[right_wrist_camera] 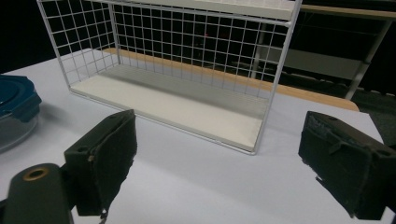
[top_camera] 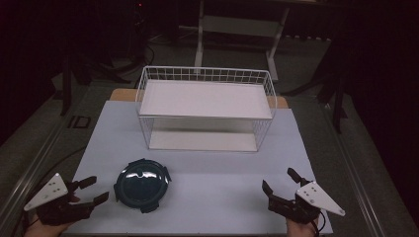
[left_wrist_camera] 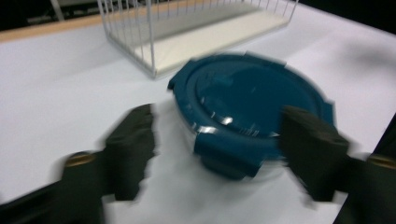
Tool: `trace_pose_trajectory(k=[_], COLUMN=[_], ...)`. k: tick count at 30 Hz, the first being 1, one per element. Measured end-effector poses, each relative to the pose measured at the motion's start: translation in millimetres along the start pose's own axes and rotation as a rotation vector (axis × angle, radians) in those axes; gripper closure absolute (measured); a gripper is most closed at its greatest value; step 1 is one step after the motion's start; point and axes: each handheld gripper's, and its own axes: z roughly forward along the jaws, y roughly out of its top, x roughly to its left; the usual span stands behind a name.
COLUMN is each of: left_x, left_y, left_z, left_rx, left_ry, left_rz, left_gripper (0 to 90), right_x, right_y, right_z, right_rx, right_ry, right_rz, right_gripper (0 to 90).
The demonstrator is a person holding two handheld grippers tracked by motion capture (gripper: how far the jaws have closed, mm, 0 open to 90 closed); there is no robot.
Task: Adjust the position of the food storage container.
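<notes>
— Where is the container?

— The round glass food container with the dark blue clip lid (top_camera: 142,183) sits on the near left part of my white counter (top_camera: 207,168), lid on and its side flaps down. From my left tool's own camera it is blurred but plain: the container (left_wrist_camera: 252,109) lies just beyond the jaws, roughly centred in the gap between them.

— Are you holding it?

— No. My left tool (top_camera: 94,190) is just left of it, jaws pointing right toward its rim, parted at a middling width with nothing pressed between them. The nearer jaw tip is close to the lid's left flap; I cannot tell whether it touches.

— And your other hand?

— My right tool (top_camera: 280,183) hovers at the near right of the counter, well apart from the container, jaws spread wide and empty, pointing toward the far side.

— What is beyond?

— A white wire rack (top_camera: 205,107) with a flat upper shelf and a lower shelf stands at the far middle of the counter. My right tool's camera shows the rack (right_wrist_camera: 187,70) ahead and the container's edge (right_wrist_camera: 16,107) at the far left.
</notes>
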Motion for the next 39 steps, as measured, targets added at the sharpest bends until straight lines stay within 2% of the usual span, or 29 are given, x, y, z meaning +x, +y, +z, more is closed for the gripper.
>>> trace_pose_trajectory(k=[4,5,6,7,8,11,14,20,26,31,39], left_x=[6.7,7.6,7.4,7.4,6.9,5.5,5.1,1.3,3.7,3.4,4.4], left_y=[-8.9,-11.7,-13.5,-13.5,-15.6,-17.5,-16.1,-12.7,-13.1,-11.0,-1.3], left_z=[5.6,8.5,11.0,11.0,15.0,21.3,23.4,29.4,32.1,32.7,45.9], left_rx=[0.080,0.112,0.135,0.135,0.167,0.193,0.191,0.216,0.196,0.208,0.228], left_ry=[-0.024,-0.044,-0.043,-0.043,-0.046,-0.040,-0.025,-0.022,-0.044,-0.041,-0.048], left_rz=[-0.005,-0.004,0.004,0.004,0.003,0.002,0.013,0.044,0.010,0.021,0.022], left_gripper=[55.6,61.2,63.1,67.9,67.9,78.9,87.9,89.6,89.6,89.6,89.7], right_x=[-0.3,-0.4,-0.2,-0.2,0.0,0.2,-0.2,-1.5,-1.0,-1.0,-0.4], right_y=[-0.2,-0.2,-0.2,-0.2,-0.3,-0.9,-1.3,-1.9,-2.0,-2.3,-2.1], right_z=[0.2,0.2,0.4,0.4,0.6,1.6,1.4,2.1,2.2,3.0,3.2], right_rx=[0.003,0.002,0.001,0.001,0.002,0.008,0.009,0.013,0.013,0.020,0.020], right_ry=[0.002,0.004,0.005,0.005,0.006,0.015,0.017,0.025,0.030,0.033,0.038], right_rz=[0.002,0.002,0.002,0.002,0.000,-0.003,0.000,0.006,0.002,0.007,0.004], right_gripper=[11.3,11.3,11.3,11.3,11.3,11.3,11.4,11.4,11.4,11.4,11.4])
